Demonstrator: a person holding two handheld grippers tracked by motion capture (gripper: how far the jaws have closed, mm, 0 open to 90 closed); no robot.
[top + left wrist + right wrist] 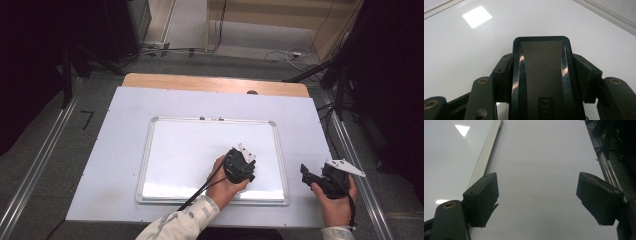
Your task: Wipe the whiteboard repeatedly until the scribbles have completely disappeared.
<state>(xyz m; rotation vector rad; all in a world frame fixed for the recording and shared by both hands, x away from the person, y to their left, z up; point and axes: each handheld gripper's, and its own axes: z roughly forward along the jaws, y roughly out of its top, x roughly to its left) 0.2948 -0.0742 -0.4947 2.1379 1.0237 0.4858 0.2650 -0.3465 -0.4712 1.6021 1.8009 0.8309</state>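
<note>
White tabletop under a framed whiteboard (165,150): the left gripper (541,75) clamps a black eraser (541,65) between its jaws (seen close in the left gripper view), long axis pointing away over the board, while the right gripper (537,195), jaws wide, empty, hovers beside the frame.

Open whiteboard (190,150) all round; raised frame (485,157) perhaps a slight ridge.

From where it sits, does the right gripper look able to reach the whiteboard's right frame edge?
Probably yes: the right gripper is open and holds nothing, and the whiteboard frame lies just beside it with nothing between.
</note>
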